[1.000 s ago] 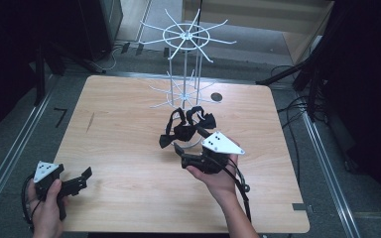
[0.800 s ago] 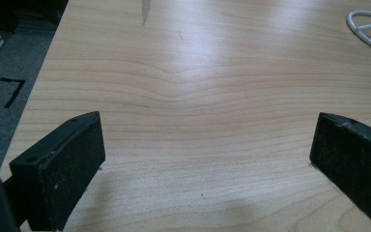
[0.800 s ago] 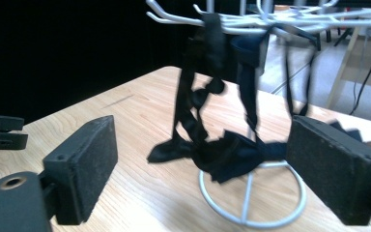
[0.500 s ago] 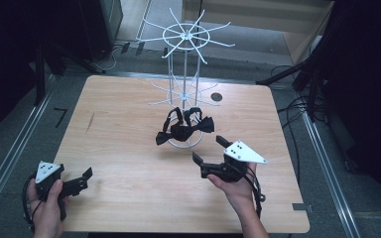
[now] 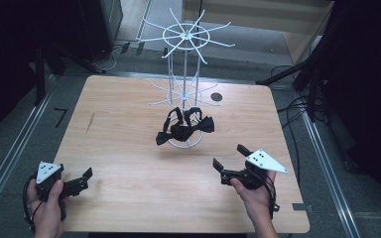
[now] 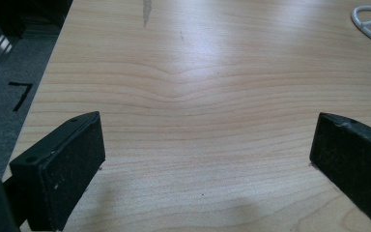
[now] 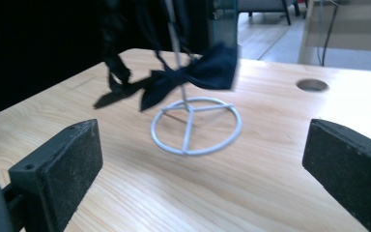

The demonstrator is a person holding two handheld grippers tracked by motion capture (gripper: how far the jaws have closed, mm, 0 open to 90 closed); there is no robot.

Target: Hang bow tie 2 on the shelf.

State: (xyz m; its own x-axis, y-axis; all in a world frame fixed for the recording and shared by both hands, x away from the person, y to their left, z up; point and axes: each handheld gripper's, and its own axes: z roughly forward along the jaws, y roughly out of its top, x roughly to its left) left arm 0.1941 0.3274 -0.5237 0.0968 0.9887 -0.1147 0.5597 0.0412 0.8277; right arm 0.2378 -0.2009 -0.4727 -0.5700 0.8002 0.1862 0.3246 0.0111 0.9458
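A white wire rack (image 5: 185,35) stands at the middle of the wooden table (image 5: 129,153). Black bow ties (image 5: 183,128) hang from its lower tier, just above the base ring (image 5: 194,145). My right gripper (image 5: 229,156) is near the table's front right, short of the rack and apart from the ties. Its jaws have just been opening and now stand wide with nothing between them. In the right gripper view (image 7: 203,150) a bow tie (image 7: 207,67) hangs blurred over the ring (image 7: 191,110). My left gripper (image 5: 83,180) rests open at the front left, over bare wood (image 6: 207,145).
A round cable hole (image 5: 217,97) lies in the table behind the rack and to its right (image 7: 312,85). A metal rail (image 5: 10,158) and grey floor with a black tape mark (image 6: 21,92) run along the table's left side. Cables lie on the floor to the right (image 5: 297,106).
My right gripper has drawn back from the bow ties toward the table's front right and come lower. The left gripper has kept still.
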